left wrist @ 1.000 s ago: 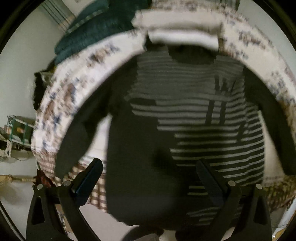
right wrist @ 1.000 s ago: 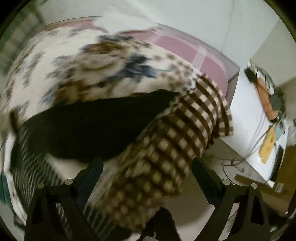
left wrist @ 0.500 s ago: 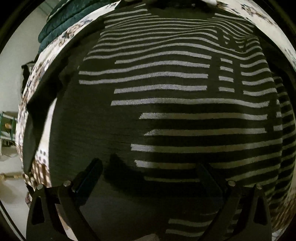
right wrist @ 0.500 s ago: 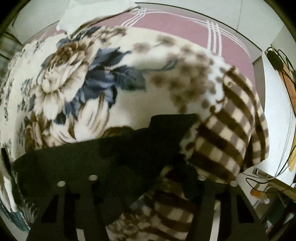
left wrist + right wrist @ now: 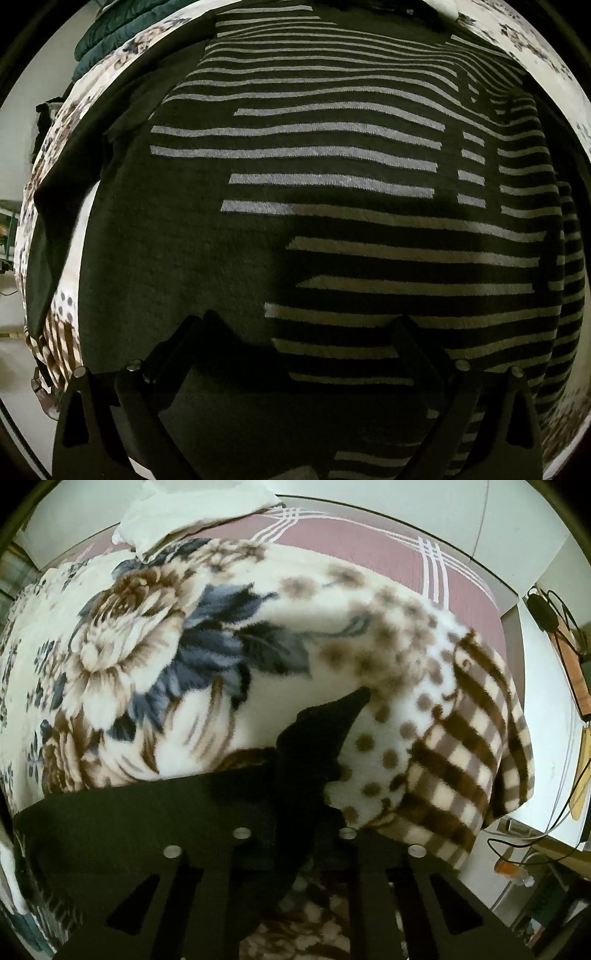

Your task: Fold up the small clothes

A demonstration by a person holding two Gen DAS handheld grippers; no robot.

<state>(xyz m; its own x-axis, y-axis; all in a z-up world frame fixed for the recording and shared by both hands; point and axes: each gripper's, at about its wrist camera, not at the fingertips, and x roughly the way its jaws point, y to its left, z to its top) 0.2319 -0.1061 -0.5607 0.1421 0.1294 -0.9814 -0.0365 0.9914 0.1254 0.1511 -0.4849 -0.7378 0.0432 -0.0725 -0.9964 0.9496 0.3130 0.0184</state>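
A black sweater with grey stripes [image 5: 332, 184] lies spread flat on a floral fleece blanket and fills the left wrist view. My left gripper [image 5: 299, 332] is open and empty, its fingers low over the sweater's bottom hem. In the right wrist view, the sweater's plain black sleeve [image 5: 147, 819] lies across the blanket [image 5: 184, 646]. My right gripper [image 5: 295, 827] is shut on the sleeve's end, which bunches up between the fingers and pokes out ahead [image 5: 332, 716].
The blanket's checked edge [image 5: 461, 768] hangs over the bed's corner. A pink sheet [image 5: 369, 542] and a white cloth [image 5: 192, 513] lie further back. A white desk [image 5: 546, 709] with cables stands to the right. A green quilt [image 5: 122, 26] lies at the far left.
My left gripper moved forward and down close over the sweater, still open. My right gripper closed on the sleeve's end and gathered it up.
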